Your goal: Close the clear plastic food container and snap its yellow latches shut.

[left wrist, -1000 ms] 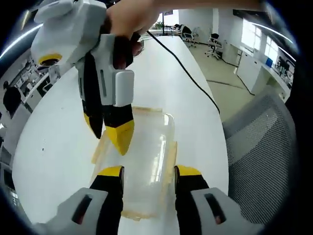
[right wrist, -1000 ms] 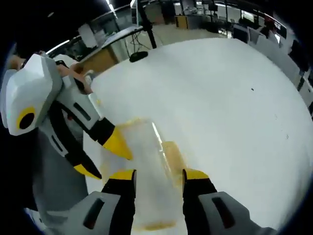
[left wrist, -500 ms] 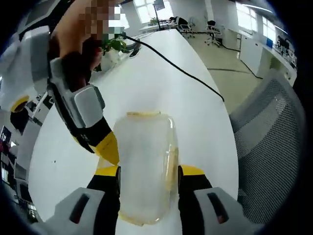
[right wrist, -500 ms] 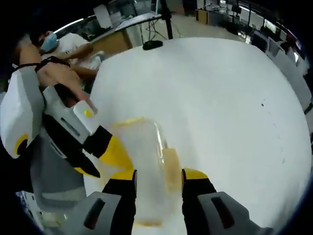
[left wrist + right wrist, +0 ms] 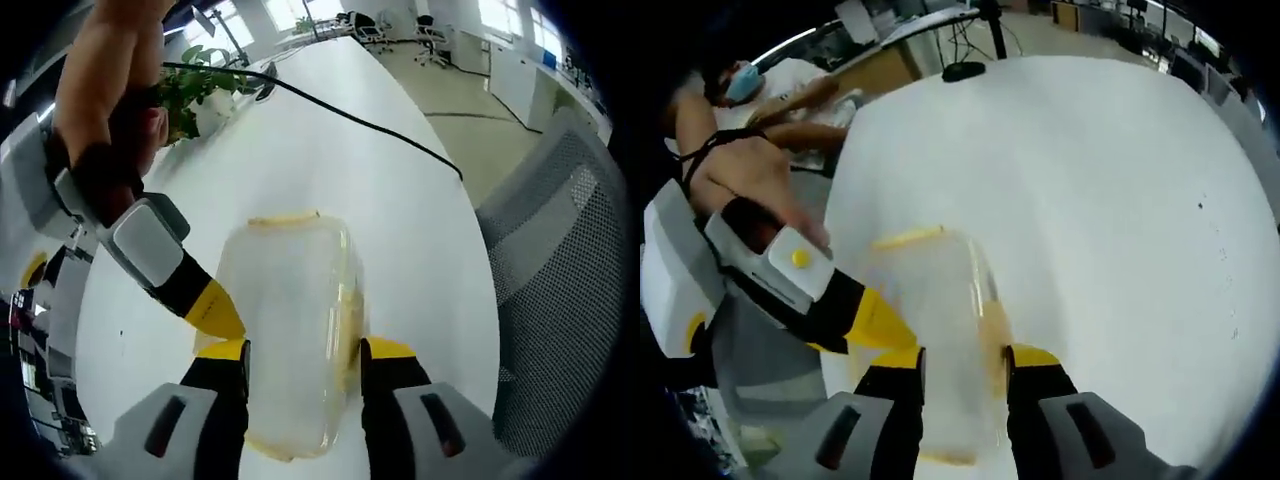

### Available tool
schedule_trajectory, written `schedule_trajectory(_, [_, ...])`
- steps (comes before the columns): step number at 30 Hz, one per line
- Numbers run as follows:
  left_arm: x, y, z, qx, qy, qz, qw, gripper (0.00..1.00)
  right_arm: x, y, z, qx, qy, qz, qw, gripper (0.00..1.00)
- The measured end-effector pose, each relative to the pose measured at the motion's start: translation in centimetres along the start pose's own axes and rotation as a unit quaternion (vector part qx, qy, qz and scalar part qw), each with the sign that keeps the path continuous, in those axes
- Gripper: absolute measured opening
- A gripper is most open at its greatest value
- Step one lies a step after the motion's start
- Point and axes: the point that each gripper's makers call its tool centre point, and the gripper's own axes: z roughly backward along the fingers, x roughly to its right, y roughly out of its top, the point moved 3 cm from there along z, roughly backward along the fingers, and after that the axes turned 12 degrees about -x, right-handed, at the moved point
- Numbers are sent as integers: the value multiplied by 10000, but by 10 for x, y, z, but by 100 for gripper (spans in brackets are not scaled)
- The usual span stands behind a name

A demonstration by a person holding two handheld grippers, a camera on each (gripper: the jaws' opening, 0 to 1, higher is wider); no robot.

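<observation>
Your left gripper sits low over the white tabletop, jaws spread apart on either side of the clear container, which lies lengthwise between them and runs forward from the tips. Whether the tips touch its walls cannot be told. A yellow latch lies along the container's side just inside your right-hand jaw, and another yellow latch edges the far end. Your right gripper reaches in from the left of this view, angled down, its yellow tip close against the container's side just ahead of your left-hand jaw; your hand wraps its handle above.

In the right gripper view, your right gripper also straddles the container with jaws apart, a side latch just ahead of the right-hand jaw. The left gripper comes in from the left, tilted toward the container's near corner. A black cable crosses the tabletop well beyond the container, and a mesh chair stands off to the right of the left gripper.
</observation>
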Motion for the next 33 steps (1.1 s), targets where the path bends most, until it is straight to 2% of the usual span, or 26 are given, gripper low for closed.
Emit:
schedule_trajectory(3, [-1, 0, 0, -24, -1, 65, 10000, 42, 0, 1, -1, -124, 52, 8, 9999, 31])
schedule_trajectory(6, [-1, 0, -1, -79, -18, 92, 9999, 41, -1, 1, -2, -378, 66, 151, 9991, 30])
schedule_trajectory(7, [-1, 0, -1, -99, -33, 104, 9999, 41, -1, 1, -2, -498, 39, 321, 9982, 30])
schedule_trajectory(12, [-2, -1, -3, -190, -25, 151, 9997, 40, -2, 5, -4, -737, 49, 374, 9966, 29])
schedule_trajectory(17, [-2, -1, -3, -251, 3, 103, 9996, 37, -1, 4, -4, -811, 105, 383, 9959, 27])
schedule_trajectory(18, [-6, 5, -7, -195, 184, -285, 9992, 38, 0, 5, -4, -801, 119, 374, 9960, 26])
schedule_trajectory(19, [-2, 1, -7, -308, 78, 53, 9995, 38, 1, 6, -4, -822, 140, 334, 9960, 26])
schedule_trajectory(23, [-4, -1, -2, -310, 52, 39, 9995, 38, 0, 4, -4, -823, 218, 285, 9960, 23])
schedule_trajectory(24, [-2, 0, -3, -268, -49, 24, 9996, 38, -4, 0, -7, -923, 390, -43, 9950, 24])
schedule_trajectory(25, [-4, -1, -2, -281, -13, 20, 9996, 38, 7, 3, -9, -816, 417, 109, 9957, 24])
schedule_trajectory(30, [-3, 0, -4, -271, -9, 22, 9996, 38, 2, 4, -9, -956, 456, 331, 9938, 25])
schedule_trajectory(33, [-2, 0, -4, -262, 19, 30, 9997, 38, 2, 3, -9, -1007, 413, 268, 9937, 26])
